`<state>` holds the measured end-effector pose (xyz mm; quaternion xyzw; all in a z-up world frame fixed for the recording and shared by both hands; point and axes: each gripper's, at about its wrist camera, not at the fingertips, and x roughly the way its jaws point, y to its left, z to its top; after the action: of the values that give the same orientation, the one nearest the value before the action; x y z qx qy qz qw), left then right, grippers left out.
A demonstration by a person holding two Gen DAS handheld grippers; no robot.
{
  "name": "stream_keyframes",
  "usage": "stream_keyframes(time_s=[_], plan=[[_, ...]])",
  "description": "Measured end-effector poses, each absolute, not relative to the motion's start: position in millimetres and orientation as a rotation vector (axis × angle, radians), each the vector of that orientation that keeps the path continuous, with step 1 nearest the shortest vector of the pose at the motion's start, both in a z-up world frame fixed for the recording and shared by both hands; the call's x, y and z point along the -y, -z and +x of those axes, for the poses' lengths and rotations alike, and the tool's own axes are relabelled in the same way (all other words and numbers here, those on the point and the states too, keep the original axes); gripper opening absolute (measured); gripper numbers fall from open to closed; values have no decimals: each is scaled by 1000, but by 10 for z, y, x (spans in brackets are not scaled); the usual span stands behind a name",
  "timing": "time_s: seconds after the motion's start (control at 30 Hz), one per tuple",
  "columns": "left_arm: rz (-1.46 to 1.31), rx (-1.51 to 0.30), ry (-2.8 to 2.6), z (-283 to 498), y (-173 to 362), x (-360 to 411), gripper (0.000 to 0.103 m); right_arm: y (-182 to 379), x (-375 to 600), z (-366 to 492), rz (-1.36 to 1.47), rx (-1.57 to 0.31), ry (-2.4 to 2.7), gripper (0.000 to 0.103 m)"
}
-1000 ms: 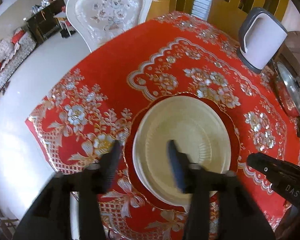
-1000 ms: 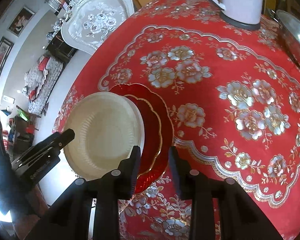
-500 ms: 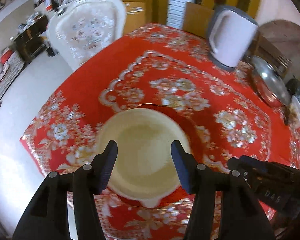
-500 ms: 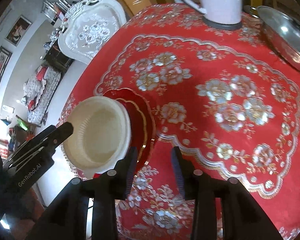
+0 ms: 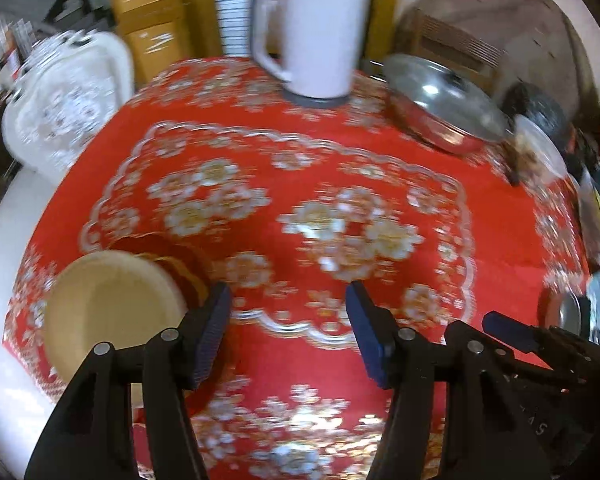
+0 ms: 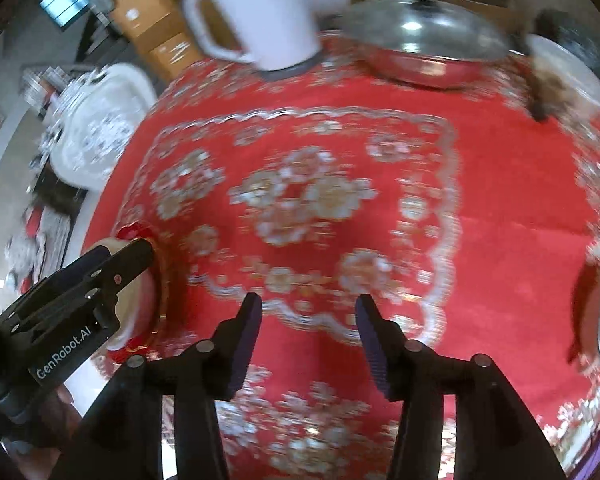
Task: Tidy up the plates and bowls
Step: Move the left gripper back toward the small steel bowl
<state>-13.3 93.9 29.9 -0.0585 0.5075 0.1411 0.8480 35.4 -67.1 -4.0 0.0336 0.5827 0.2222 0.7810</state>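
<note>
Both grippers have swung rightward off the dishes: the left gripper [image 5: 288,330] and right gripper [image 6: 308,338] hover released and empty over the red desk [image 5: 340,160]. At the desk's near-left edge, the cream bowl [image 5: 108,312] sits on the red gold-rimmed plate [image 5: 180,258]; a white kettle [image 5: 312,36] stands opposite.

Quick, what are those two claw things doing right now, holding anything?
Left gripper: open, holding nothing, over the red tablecloth beside the cream bowl.
Right gripper: open, holding nothing.
</note>
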Motion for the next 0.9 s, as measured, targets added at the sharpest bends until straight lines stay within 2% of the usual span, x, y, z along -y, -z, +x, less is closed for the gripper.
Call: stream_keyframes(time_s=[0.27,0.4,0.9], plan=[[-37,-1076,-162,179,-274,-147,58,94,1477,391,163,-1249,-338,56],[3,-1074,-105,308,-254,214,63,137,1849,397,206,-1250,-281,57],[118,-1098,73,608,-91,1346,63,245,3097,235,355,-1243,-87,57]])
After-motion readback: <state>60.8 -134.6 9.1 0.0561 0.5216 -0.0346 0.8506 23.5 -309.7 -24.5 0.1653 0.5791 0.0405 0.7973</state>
